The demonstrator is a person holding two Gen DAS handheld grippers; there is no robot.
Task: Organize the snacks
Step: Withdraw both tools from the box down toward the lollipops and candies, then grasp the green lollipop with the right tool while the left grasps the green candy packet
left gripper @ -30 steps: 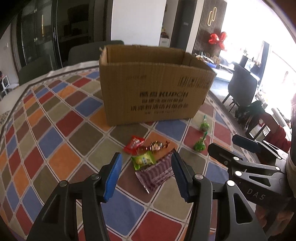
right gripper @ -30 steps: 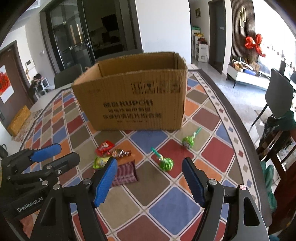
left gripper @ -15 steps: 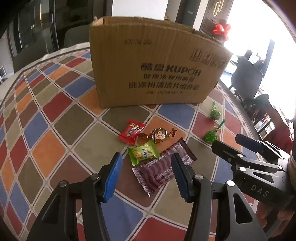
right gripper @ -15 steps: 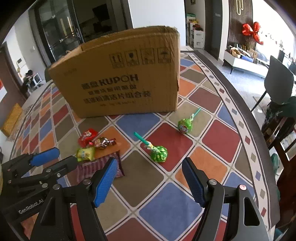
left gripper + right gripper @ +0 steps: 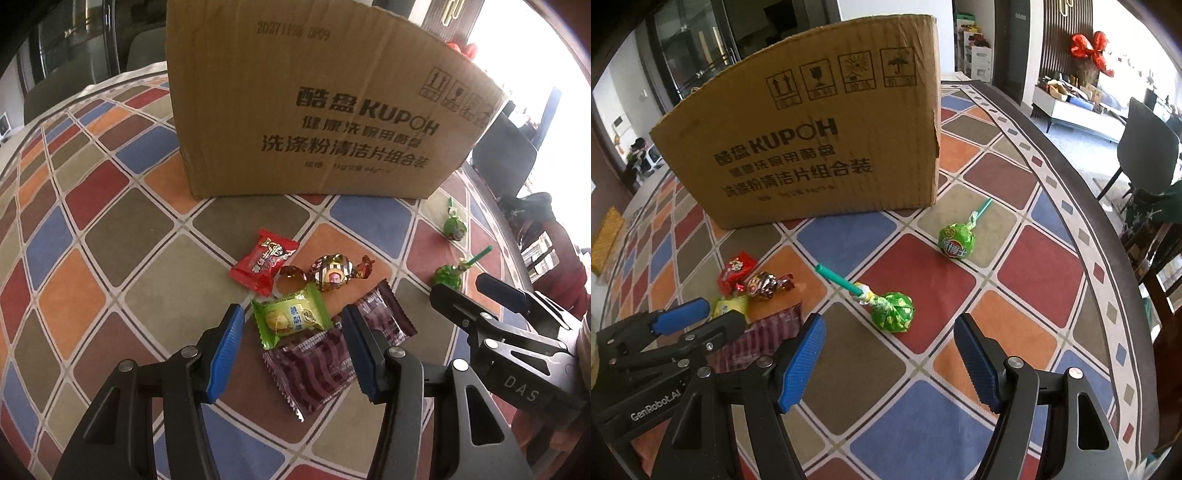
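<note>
My left gripper [image 5: 293, 347] is open, low over a green snack packet [image 5: 291, 318] and a dark purple wafer pack [image 5: 332, 354]. A red candy packet [image 5: 264, 261] and a brown foil candy [image 5: 330, 272] lie just beyond. My right gripper [image 5: 888, 360] is open, just short of a green lollipop [image 5: 891, 313] with a teal stick. A second green lollipop [image 5: 956, 242] lies nearer the cardboard box [image 5: 812, 147]. The box [image 5: 325, 110] stands behind the snacks. The left gripper also shows in the right wrist view [image 5: 701, 317], and the right gripper shows in the left wrist view [image 5: 476, 291].
The table wears a checkered multicolour cloth [image 5: 923, 424]. Its curved edge [image 5: 1108, 229] runs along the right, with dark chairs [image 5: 1148, 140] beyond. More chairs [image 5: 92, 74] stand behind the table at the far left.
Both grippers have moved forward and lower toward the snacks. The box now looms larger and its opening is out of sight. Both stay open.
</note>
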